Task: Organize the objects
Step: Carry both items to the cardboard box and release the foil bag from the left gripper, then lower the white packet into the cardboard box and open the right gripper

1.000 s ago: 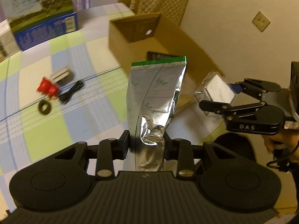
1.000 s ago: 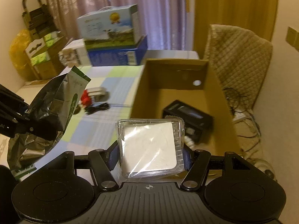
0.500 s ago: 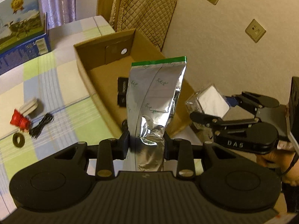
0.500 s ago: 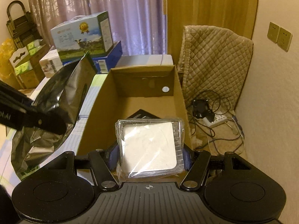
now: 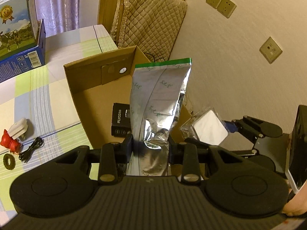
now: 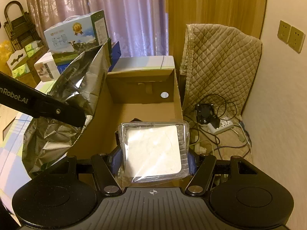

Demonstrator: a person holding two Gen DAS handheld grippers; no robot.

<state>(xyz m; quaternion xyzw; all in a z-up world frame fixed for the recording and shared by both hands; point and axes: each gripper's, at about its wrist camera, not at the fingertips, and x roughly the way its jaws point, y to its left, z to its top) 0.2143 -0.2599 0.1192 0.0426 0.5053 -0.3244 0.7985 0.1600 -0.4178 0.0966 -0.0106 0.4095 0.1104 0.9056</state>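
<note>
Red toy [image 5: 10, 142], white plug [image 5: 18, 129], black cable [image 5: 31, 149] and dark ring [image 5: 8, 159] lie together on the checked cloth at far left. Beside them stands the cardboard box [image 5: 86, 95], a black carton [image 5: 121, 121] inside. My left gripper [image 5: 150, 146] clamps the foil pouch [image 5: 161, 99] upright over it. My right gripper [image 6: 154, 158] grips the clear-wrapped white packet [image 6: 153, 149] above the box's near end.

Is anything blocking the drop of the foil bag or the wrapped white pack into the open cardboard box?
Nothing visible does. The cardboard box is open-topped; only a black box lies on its floor, leaving bare space.
</note>
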